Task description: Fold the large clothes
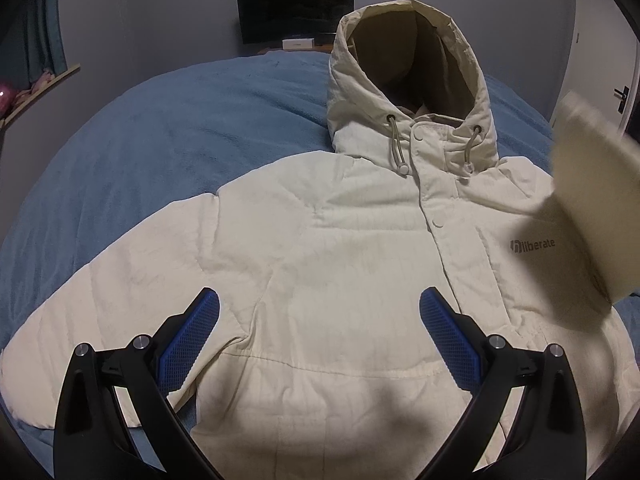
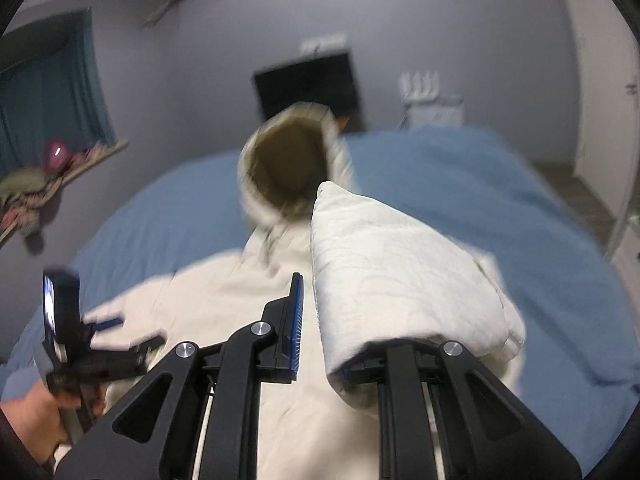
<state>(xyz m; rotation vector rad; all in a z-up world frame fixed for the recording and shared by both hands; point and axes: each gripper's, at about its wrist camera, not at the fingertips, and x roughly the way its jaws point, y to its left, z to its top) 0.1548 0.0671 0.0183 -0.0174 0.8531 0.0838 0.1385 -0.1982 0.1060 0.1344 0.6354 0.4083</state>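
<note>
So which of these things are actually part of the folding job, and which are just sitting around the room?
Part of the job:
- cream hooded jacket, laid on the blue bedspread
- its sleeve, draped over the right gripper
- left gripper, fingers open above the jacket

Just lying about:
- dark screen
- white door
- teal curtain

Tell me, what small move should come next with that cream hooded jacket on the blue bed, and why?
Probably the right gripper should carry the raised cream sleeve inward and lay it across the chest of the cream hooded jacket. The sleeve is lifted off the blue bedspread, draped over one finger, while the jacket body lies flat. The left gripper hovers open above the hem.
</note>
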